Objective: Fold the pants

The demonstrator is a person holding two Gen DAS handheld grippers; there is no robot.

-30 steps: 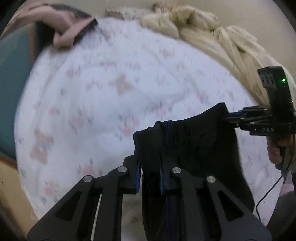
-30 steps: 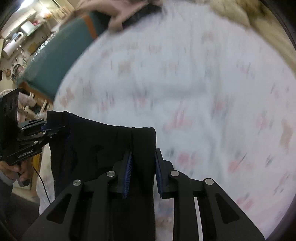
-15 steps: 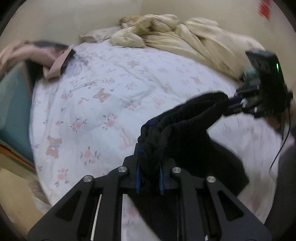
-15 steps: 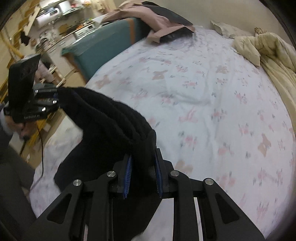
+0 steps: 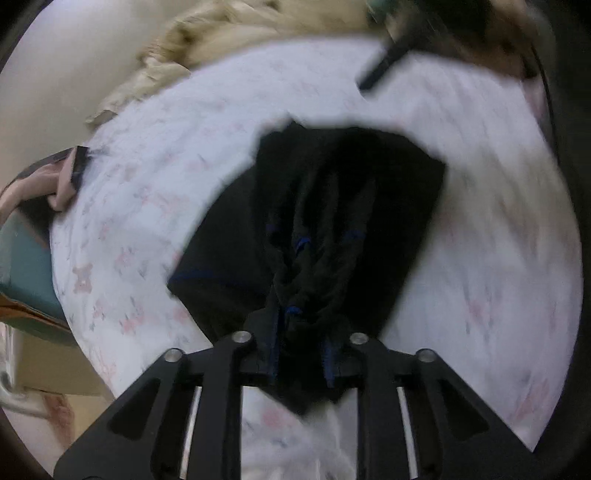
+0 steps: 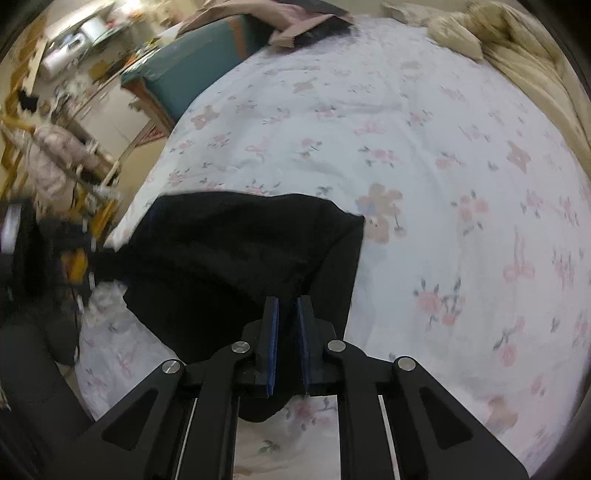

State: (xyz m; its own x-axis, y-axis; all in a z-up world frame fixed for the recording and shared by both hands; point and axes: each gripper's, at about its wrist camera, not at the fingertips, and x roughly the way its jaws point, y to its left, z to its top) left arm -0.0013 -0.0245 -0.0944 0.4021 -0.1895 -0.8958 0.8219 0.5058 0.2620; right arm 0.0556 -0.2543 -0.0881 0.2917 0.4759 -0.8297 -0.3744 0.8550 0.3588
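Note:
The black pants [image 5: 332, 221] with blue stitching lie spread on the flowered white bed sheet [image 5: 147, 206]. My left gripper [image 5: 301, 354] is shut on a bunched part of the pants at their near edge. In the right wrist view the pants [image 6: 236, 258] lie flat at the left edge of the bed. My right gripper [image 6: 287, 332] stands just above them, its blue-padded jaws a small gap apart, with no cloth between them. The right gripper shows only as a dark blur at the top of the left wrist view [image 5: 391, 59].
A beige duvet [image 6: 524, 62] is heaped along the far side of the bed. A pink and black garment [image 6: 303, 22] lies on a teal bench [image 6: 192, 74] beside the bed. Cluttered room and floor lie to the left [image 6: 55, 129].
Both grippers brought the lifted pants down onto the bed. My right gripper has let go of the waistband and now shows bare pads. My left gripper still holds its bunch.

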